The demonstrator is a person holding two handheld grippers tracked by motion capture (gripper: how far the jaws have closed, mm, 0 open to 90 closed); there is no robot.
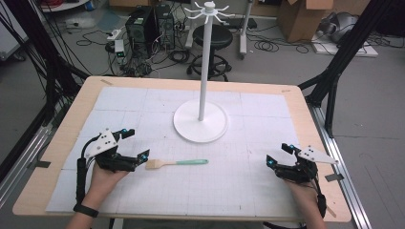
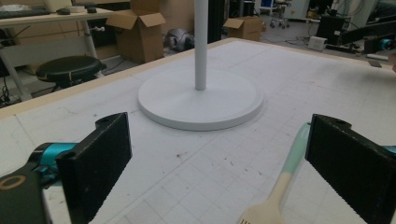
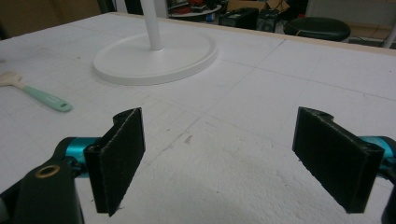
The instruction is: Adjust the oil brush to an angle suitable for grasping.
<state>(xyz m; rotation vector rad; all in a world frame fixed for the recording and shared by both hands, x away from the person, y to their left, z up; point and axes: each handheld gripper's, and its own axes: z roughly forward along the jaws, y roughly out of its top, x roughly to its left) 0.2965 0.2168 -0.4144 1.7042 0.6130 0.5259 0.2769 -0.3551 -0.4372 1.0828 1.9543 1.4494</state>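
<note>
A small brush (image 1: 175, 163) with a mint-green handle and a pale wooden head lies flat on the white gridded mat, in front of a white stand (image 1: 200, 122) with a round base and a tall pole. My left gripper (image 1: 135, 144) rests at the left of the table, open, its jaws wide apart, just left of the brush head. In the left gripper view the brush (image 2: 280, 184) lies close to the right jaw, untouched. My right gripper (image 1: 279, 154) sits open at the right with nothing between its jaws; the brush (image 3: 35, 95) lies far off to its left.
The stand's pole carries hooked arms (image 1: 209, 11) at its top. The wooden table edge (image 1: 67, 114) frames the white mat. Beyond the table stand a black stool (image 1: 212, 38), computer cases, cables and cardboard boxes on the floor.
</note>
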